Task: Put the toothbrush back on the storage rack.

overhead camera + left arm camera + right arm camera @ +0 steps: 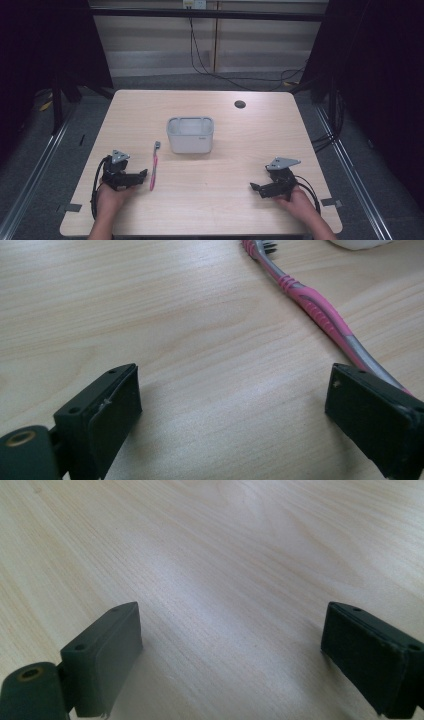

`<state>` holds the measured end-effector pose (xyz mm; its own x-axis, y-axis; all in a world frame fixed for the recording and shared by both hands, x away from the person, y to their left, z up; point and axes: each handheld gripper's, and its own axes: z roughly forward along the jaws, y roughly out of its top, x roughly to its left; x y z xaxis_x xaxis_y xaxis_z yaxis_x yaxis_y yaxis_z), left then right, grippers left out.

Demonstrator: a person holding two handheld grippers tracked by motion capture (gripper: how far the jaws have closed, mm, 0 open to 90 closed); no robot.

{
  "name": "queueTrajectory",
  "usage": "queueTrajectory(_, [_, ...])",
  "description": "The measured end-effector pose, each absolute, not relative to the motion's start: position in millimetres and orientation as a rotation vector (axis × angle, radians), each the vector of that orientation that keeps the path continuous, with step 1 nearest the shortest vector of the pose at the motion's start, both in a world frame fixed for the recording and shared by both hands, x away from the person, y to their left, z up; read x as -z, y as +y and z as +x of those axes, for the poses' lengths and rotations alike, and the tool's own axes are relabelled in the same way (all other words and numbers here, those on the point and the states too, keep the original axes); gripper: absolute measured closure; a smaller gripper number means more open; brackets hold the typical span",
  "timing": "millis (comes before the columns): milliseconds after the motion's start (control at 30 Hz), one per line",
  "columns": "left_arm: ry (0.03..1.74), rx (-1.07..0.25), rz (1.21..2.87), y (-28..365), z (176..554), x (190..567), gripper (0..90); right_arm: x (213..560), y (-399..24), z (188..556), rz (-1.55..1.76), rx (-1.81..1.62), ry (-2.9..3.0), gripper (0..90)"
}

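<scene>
Toothbrush [153,167] lies flat on the table [215,210] just beside the left gripper [142,175], toward the table's middle, its long axis running away from the person toward the white bin [190,135]. Handle is pink and grey, head at the far end. Left gripper stands open and empty; right gripper [255,187], well apart, is likewise open and empty.

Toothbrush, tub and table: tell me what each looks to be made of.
Toothbrush: likely moulded plastic, pink with a grey core; ribbed grip sections look rubbery.
Tub: probably plastic, whitish and slightly see-through, with smooth rounded corners.
Table: pale wood grain, matt; the even surface suggests laminate rather than solid wood, though that stays open.
</scene>
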<state>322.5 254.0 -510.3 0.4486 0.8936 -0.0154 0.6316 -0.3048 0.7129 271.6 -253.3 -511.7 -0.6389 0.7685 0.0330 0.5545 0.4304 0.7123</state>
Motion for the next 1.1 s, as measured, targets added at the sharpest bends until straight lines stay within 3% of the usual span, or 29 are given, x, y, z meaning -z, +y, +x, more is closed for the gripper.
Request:
queueTrajectory(400, [1.32, -0.513, 2.043, 253, 324, 507, 9.2, 512, -253, 272, 1.132, -1.026, 2.39, 8.8])
queueTrajectory(567, [1.433, -0.433, 2.064, 259, 330, 494, 31.3, 512, -253, 272, 1.132, -1.026, 2.39, 8.8])
queueTrajectory(833, [1.611, -0.269, 1.972, 263, 342, 484, 36.3, 512, -254, 272, 1.129, -1.027, 2.389, 8.8])
queueTrajectory(1100, [1.64, -0.223, 1.993, 252, 357, 474, 35.0, 512, -253, 272, 1.139, -1.024, 2.389, 8.9])
